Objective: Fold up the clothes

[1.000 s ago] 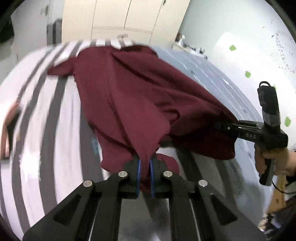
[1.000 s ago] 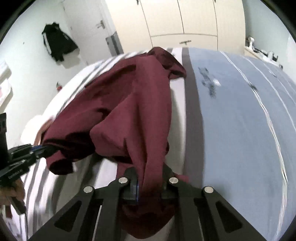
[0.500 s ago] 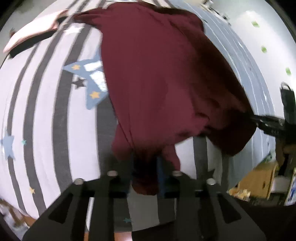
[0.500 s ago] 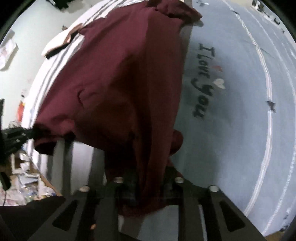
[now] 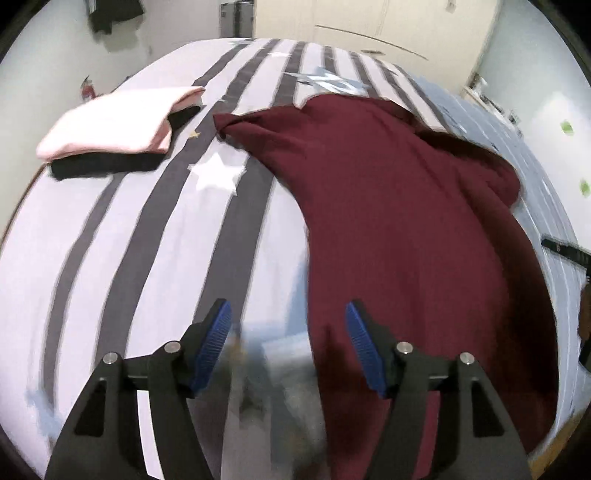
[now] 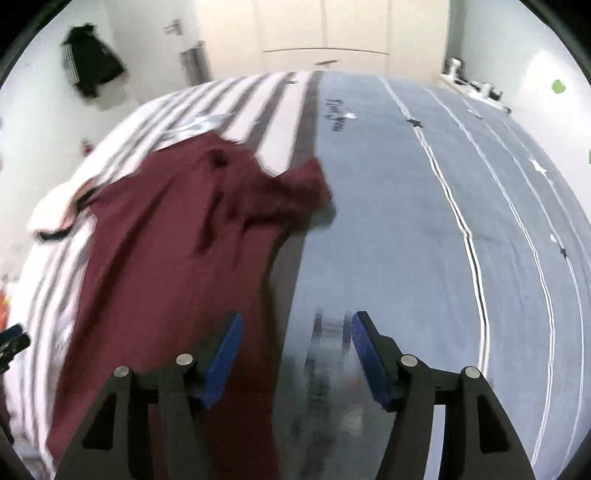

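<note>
Now | maroon shirt [image 5: 406,229] lying spread, soft and rumpled, on striped bed [image 5: 155,229] | left gripper [image 5: 288,332] and right gripper [image 6: 295,347] jaws gaping wide, gripping nothing

Both wrist views low over bed [image 5: 155,236], facing wardrobe, sharing maroon garment [image 5: 406,229]

Home bedroom: striped bed [image 5: 155,229], cream wardrobe doors [image 6: 325,33], jacket hung on wall [image 6: 92,62].
</note>
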Demonstrator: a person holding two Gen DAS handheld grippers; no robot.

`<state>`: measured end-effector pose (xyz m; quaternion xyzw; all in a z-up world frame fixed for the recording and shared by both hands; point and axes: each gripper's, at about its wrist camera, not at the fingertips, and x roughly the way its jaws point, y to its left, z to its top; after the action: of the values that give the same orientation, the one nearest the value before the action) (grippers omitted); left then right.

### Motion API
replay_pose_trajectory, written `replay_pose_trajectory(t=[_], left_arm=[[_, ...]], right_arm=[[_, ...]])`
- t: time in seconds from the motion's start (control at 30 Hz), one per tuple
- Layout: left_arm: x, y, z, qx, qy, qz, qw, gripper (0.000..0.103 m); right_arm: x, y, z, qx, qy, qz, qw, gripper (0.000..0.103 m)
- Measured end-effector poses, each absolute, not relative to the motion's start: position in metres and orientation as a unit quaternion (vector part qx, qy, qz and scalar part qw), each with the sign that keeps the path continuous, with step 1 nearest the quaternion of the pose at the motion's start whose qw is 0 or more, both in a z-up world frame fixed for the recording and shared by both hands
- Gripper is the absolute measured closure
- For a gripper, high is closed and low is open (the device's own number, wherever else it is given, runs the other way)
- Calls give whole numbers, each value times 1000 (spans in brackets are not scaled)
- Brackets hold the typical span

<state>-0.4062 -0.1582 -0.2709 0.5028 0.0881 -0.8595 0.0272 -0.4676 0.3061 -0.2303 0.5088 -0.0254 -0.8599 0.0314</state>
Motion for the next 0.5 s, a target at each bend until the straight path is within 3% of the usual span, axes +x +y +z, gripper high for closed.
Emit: replay_pose_trajectory(t=[0.13,0.2,0.5], left_arm=[[-487,-204,-324,510,191,-836,67,41],[-511,-214,-328,491,202,-844,73,41],[-571,-206,-334,487,164,-857,24,36]], right_arm=[[-542,313,-267,518,-79,-852,-12,46],[-565,310,-278,516,-85,-852,-12,46],[-602,290,-285,505,-16,-863,33,45]])
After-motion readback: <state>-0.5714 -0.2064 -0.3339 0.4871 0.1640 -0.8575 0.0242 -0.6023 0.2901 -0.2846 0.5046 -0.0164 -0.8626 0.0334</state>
